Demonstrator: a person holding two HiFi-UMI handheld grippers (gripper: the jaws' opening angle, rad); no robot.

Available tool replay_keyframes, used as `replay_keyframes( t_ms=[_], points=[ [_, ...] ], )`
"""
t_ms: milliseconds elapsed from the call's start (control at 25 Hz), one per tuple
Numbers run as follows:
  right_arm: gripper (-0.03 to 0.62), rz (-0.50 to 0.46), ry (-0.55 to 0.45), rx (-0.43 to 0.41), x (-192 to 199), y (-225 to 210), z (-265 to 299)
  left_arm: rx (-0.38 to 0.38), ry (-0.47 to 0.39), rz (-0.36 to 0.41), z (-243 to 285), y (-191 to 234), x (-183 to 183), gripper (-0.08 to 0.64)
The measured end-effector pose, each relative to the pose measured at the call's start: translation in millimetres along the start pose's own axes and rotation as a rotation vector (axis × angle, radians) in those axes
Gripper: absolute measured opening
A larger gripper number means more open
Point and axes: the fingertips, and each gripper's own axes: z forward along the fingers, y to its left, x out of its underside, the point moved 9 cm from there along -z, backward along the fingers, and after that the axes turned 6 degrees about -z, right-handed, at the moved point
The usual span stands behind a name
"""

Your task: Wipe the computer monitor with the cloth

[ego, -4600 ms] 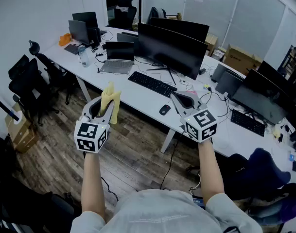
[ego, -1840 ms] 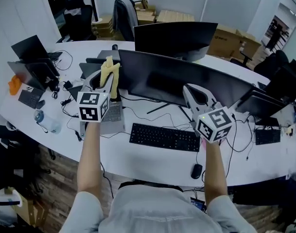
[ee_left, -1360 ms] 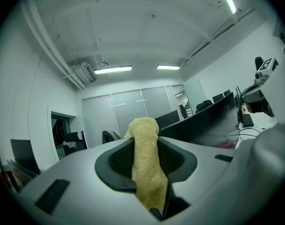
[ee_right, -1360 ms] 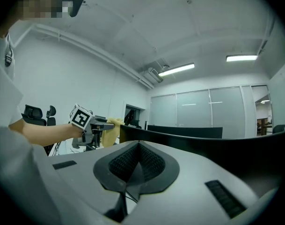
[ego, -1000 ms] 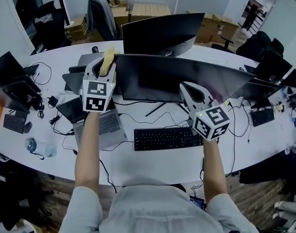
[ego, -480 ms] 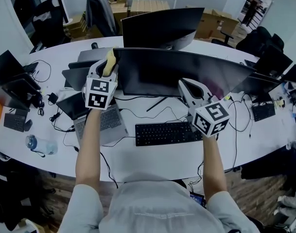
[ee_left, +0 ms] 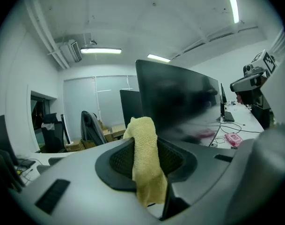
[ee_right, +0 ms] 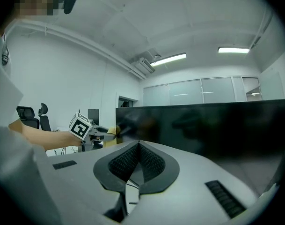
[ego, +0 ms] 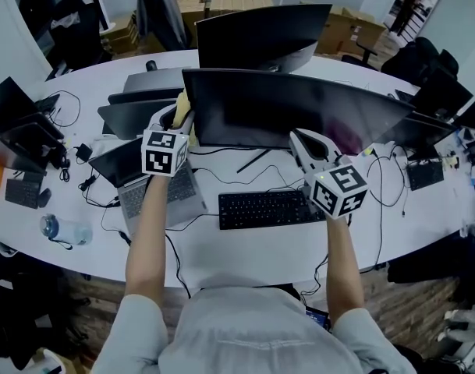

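Head view: both your forearms stretch forward over the desk (ego: 245, 252). Your left gripper (ego: 180, 115) sits at the left edge of the monitor (ego: 299, 111), with the yellow cloth (ego: 182, 104) poking from its tip. Your right gripper (ego: 301, 137) is low before the screen.

Left gripper view: the jaws are clamped on the cloth, with the screen just beside it.

Right gripper view: the jaws are pressed together and empty, facing the screen.

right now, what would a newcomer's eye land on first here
The wide curved monitor, its screen dark, spans the middle of the white desk. Close to its left edge, the left gripper has a yellow cloth clamped between its jaws. The right gripper is shut and empty before the screen's right half, above the black keyboard.
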Motion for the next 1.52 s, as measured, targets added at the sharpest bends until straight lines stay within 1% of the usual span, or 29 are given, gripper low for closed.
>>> replay_keyframes(
  t_ms=[160,400,600,760,1080,1200,1520],
  points=[
    [0.023,0.006,0.017,0.000,10,2,4,0.014,0.026,-0.037,6,0,20,0.135],
    [0.023,0.024,0.041,0.012,25,2,8,0.030,0.088,-0.079,20,-1,55,0.135],
    [0.023,0.041,0.054,0.021,35,0,12,0.041,0.130,-0.134,29,-1,81,0.135],
    [0.023,0.039,0.076,0.035,44,-2,16,0.047,0.166,-0.155,36,-2,98,0.135],
    [0.023,0.049,0.122,0.034,59,-4,20,0.066,0.227,-0.213,48,-3,136,0.135],
    [0.023,0.059,0.135,0.034,65,-5,20,0.077,0.246,-0.269,52,-3,152,0.133],
    [0.023,0.081,0.164,0.045,80,-9,18,0.097,0.277,-0.491,58,-2,193,0.133]
  ],
)
